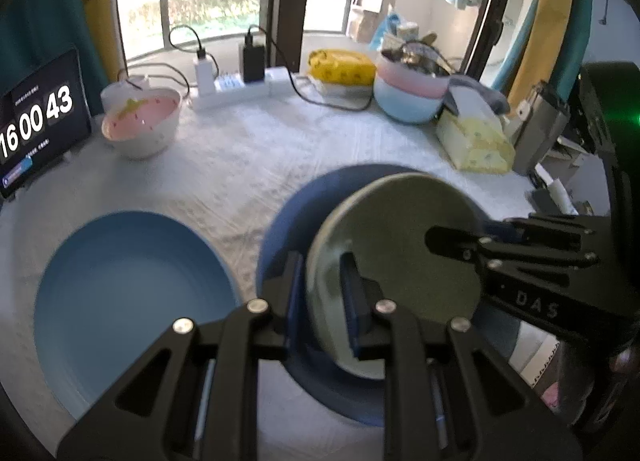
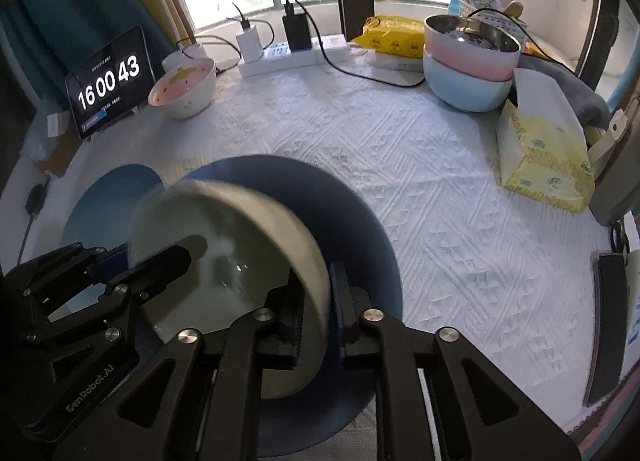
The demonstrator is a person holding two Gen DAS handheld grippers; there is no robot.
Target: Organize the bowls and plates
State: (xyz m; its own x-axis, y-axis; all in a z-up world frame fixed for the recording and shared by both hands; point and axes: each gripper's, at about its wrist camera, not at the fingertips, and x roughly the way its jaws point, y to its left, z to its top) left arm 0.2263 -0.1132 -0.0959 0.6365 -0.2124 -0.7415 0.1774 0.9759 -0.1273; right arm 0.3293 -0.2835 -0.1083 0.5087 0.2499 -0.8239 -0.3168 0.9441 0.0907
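Right wrist: tissue box [image 2: 544, 157] beside stacked bowls [image 2: 468, 73], well apart from green bowl [image 2: 224, 257]

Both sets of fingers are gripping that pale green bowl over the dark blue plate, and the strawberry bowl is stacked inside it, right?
Not quite. The strawberry bowl stands apart by the clock, as the right wrist view shows. Both grippers do grip the pale green bowl over the dark blue plate.

The black left gripper [image 1: 320, 293] has its two fingers closed tight on the rim of a tilted pale green round bowl [image 1: 400, 245]. The black right gripper [image 2: 316, 313] pinches the rim on the other side.
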